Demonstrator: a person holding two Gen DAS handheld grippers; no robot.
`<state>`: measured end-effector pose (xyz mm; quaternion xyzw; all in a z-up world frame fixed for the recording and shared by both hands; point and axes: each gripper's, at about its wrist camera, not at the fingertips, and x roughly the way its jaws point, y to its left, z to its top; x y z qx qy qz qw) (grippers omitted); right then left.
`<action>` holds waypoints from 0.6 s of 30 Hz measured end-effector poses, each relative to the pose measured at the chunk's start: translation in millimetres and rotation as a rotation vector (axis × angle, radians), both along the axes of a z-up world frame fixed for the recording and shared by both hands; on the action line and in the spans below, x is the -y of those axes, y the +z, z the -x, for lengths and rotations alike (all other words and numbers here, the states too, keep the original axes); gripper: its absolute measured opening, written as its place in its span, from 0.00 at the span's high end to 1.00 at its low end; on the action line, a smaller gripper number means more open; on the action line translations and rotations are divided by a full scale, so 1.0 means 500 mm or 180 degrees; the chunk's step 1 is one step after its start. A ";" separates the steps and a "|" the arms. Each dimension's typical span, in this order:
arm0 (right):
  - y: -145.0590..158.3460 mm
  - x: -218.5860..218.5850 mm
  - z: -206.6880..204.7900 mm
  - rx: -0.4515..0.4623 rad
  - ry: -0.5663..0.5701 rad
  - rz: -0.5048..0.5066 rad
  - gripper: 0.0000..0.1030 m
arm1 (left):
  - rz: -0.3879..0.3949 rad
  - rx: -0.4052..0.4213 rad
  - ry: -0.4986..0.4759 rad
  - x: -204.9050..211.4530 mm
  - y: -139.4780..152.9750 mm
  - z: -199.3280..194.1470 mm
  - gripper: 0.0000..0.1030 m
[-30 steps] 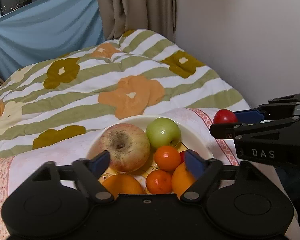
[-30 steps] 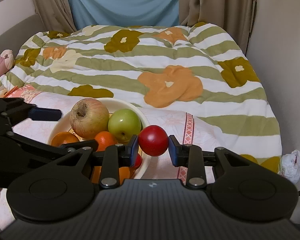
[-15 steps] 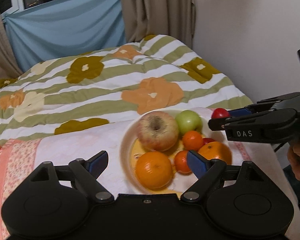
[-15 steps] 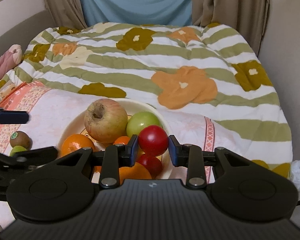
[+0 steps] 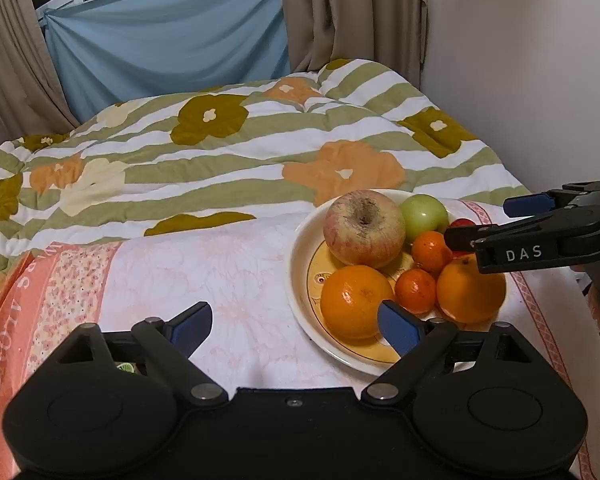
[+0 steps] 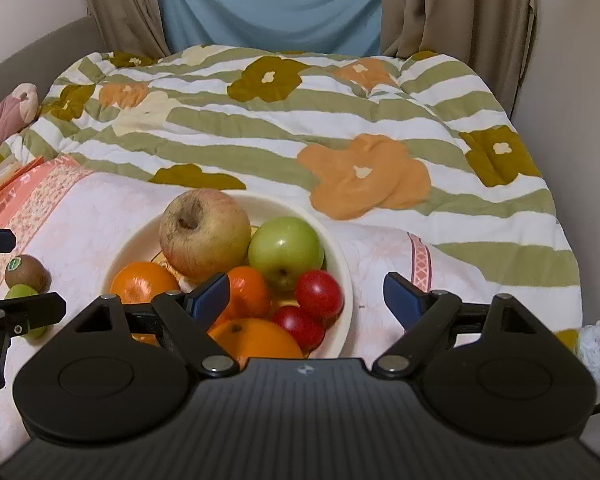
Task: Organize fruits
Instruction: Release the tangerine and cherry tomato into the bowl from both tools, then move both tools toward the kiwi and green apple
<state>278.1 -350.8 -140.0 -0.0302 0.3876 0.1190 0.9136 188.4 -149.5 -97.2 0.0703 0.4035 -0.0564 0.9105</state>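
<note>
— Fruit position?

— Heaped on a cream plate (image 6: 140, 240) set on a pink-and-white cloth (image 5: 220, 264) at the foot of a bed. Large blotched apple (image 6: 204, 236) at the back, green apple (image 6: 286, 250) touching it on the right. Two small red fruits (image 6: 319, 294) against the plate's right wall, one just in front of the other. Tangerine (image 6: 250, 292) in the middle, one orange (image 6: 142, 282) on the left, another orange (image 6: 256, 340) at the near edge.

— Anything off the plate?

— Brown kiwi (image 6: 26, 272) with a sticker, lying on the cloth to the left, well apart from the rim. Small green fruit (image 6: 22, 292) touching it on the near side, partly hidden.

— Right gripper?

— Right gripper (image 6: 306, 286) spread wide, gripping nothing, poised above the plate's right half, with the red fruits seen between its blue pads.

— And the left one?

— Left gripper (image 5: 294, 312) likewise released and empty, low over the cloth beside the plate. Right-hand pad overlapping the near orange in the wrist view; contact impossible to judge. Kiwi and green fruit close by its fingers, seen from the other side.

— Setting?

— Striped green-and-white quilt (image 6: 300, 120) with orange and olive flowers across the bed beyond the cloth. Blue sheet (image 5: 172, 40) hung behind, flanked by beige curtains (image 6: 440, 8).
</note>
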 end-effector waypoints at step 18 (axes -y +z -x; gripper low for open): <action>0.116 -0.024 0.128 0.0110 -0.0074 -0.0016 0.02 | -0.0002 0.0216 0.0185 -0.052 0.079 0.091 0.10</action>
